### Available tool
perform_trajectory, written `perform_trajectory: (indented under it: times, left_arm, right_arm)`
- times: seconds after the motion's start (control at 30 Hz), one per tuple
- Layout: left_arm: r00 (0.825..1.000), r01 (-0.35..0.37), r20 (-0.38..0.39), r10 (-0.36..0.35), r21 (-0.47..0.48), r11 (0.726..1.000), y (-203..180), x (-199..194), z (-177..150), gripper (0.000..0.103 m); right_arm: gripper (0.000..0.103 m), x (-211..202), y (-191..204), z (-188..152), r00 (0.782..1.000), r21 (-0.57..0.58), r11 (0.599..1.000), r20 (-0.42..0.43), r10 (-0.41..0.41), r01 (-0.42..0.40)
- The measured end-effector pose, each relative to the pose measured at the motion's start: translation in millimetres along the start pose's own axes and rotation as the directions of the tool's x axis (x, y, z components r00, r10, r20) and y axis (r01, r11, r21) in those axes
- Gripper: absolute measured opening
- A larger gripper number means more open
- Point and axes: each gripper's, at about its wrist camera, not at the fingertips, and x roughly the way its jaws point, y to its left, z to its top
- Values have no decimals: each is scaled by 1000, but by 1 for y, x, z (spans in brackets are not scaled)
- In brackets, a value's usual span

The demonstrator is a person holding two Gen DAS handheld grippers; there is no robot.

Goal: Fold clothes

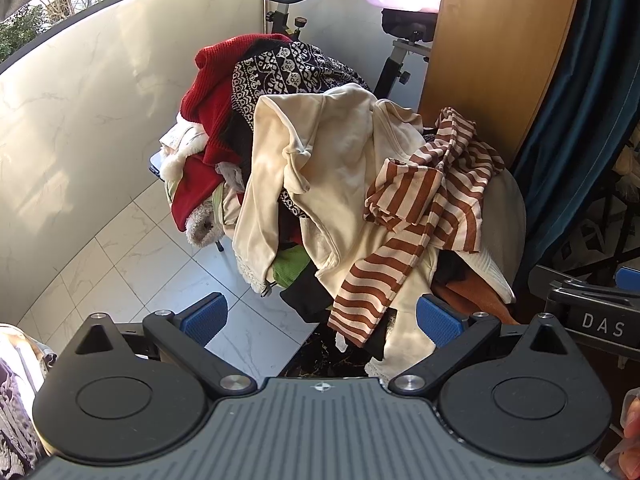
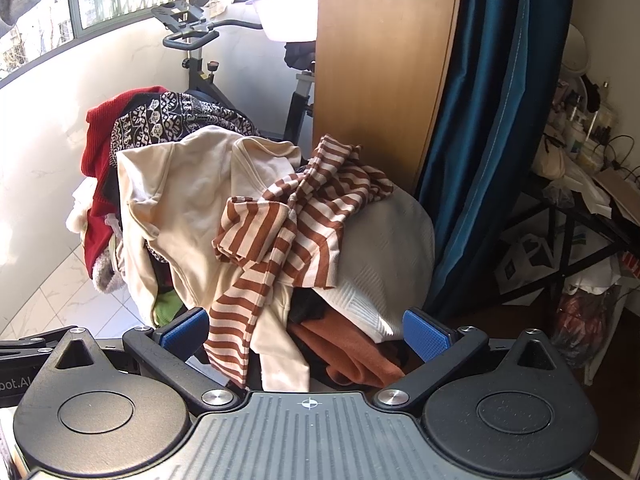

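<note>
Left gripper (image 1: 322, 316) and right gripper (image 2: 306, 334): both with blue-padded fingers spread wide, holding nothing, facing the clothes pile. Pile, heaped in front of an exercise bike (image 2: 192, 46), left to right: red knit (image 1: 208, 104), black-and-white patterned garment (image 1: 280, 68), cream top (image 1: 332, 152) draped over the middle, brown-and-white striped shirt (image 1: 424, 216) lying on it, pale grey-white textile (image 2: 392, 232). Wooden panel (image 2: 384, 60) and blue curtain (image 2: 488, 120) stand right of the pile.

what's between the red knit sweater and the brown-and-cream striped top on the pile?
A cream velvety garment lies draped between the red knit sweater and the brown-and-cream striped top; both wrist views show it.
</note>
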Motion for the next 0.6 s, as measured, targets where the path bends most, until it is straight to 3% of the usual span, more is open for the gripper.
perform_trajectory:
  times: [0.6]
  left_arm:
    - [1000,3,-12,-3,-14,1000,4,2,4,103]
  right_arm:
    - [102,-1,0,4,1000,-1,1000,4,-1,1]
